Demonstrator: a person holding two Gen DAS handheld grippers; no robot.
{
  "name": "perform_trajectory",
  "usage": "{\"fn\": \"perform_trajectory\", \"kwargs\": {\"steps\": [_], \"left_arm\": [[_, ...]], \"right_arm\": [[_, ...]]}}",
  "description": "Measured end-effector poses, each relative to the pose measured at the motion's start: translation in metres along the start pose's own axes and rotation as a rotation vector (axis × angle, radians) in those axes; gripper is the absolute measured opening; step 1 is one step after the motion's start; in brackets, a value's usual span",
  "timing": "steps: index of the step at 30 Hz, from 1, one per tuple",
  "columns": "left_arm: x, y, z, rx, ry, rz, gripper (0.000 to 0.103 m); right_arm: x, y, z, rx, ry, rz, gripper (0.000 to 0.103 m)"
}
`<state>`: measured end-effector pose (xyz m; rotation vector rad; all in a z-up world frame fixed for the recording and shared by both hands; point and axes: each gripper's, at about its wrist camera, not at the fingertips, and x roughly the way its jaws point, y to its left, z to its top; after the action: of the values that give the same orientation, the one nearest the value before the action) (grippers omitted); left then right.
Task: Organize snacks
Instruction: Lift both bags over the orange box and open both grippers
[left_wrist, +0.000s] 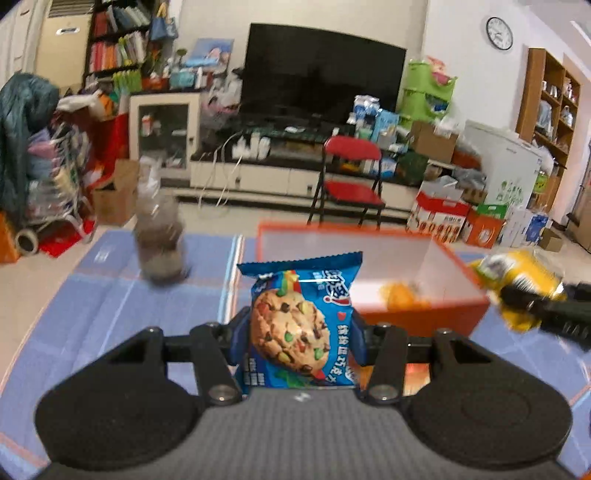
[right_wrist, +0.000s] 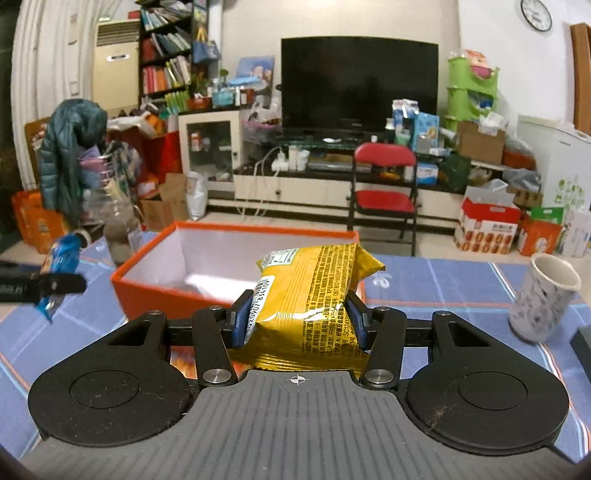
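Now, the blue cookie packet (left_wrist: 301, 325) stands upright, clamped in the left tool (left_wrist: 300, 332), and the orange box (left_wrist: 424, 314) lies just ahead, slightly right. The yellow snack bag (right_wrist: 314, 295) is clamped crosswise in the right tool (right_wrist: 300, 319); the box sits ahead-left, both tools about equally near, over the blue table (right_wrist: 443, 280).

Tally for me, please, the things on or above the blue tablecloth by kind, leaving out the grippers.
Snack packets: 2, the blue cookie packet and the yellow snack packet
Orange boxes: 1
Clear jars: 1
Paper cups: 1
Total: 5
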<state>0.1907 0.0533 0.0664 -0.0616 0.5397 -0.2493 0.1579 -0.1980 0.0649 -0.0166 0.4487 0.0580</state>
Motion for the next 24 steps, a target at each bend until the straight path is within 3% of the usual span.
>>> {"fn": "perform_trajectory", "kwargs": {"steps": [4, 7, 8, 10, 11, 13, 15, 17, 24], "left_arm": [[0.037, -0.014, 0.042, 0.011, -0.016, -0.014, 0.05], [0.082, -0.028, 0.062, 0.031, 0.034, -0.033, 0.053], [0.096, -0.031, 0.064, 0.045, 0.05, -0.031, 0.071], [0.107, -0.032, 0.064, 0.042, 0.055, 0.034, 0.092], [0.103, -0.032, 0.063, 0.037, 0.036, 0.063, 0.094], [0.082, -0.026, 0.058, 0.031, -0.01, 0.037, 0.094], [0.058, -0.018, 0.048, 0.024, -0.031, 0.036, 0.095], [0.033, -0.011, 0.027, 0.019, -0.036, 0.04, 0.096], [-0.012, 0.006, -0.049, -0.019, 0.046, -0.015, 0.096]], "right_arm": [[0.034, -0.002, 0.024, 0.003, -0.005, 0.005, 0.037], [0.065, -0.002, 0.042, 0.02, -0.004, 0.006, 0.038], [0.077, -0.002, 0.047, 0.023, 0.006, -0.001, 0.043], [0.093, -0.002, 0.055, 0.037, 0.025, -0.019, 0.047], [0.092, -0.003, 0.058, 0.046, 0.021, -0.021, 0.048], [0.071, -0.006, 0.059, 0.052, -0.018, -0.001, 0.055], [0.043, -0.008, 0.049, 0.033, -0.055, -0.012, 0.068], [0.01, -0.012, 0.023, 0.026, -0.069, -0.036, 0.069], [-0.046, -0.019, -0.057, 0.093, 0.065, -0.033, 0.07]]}}
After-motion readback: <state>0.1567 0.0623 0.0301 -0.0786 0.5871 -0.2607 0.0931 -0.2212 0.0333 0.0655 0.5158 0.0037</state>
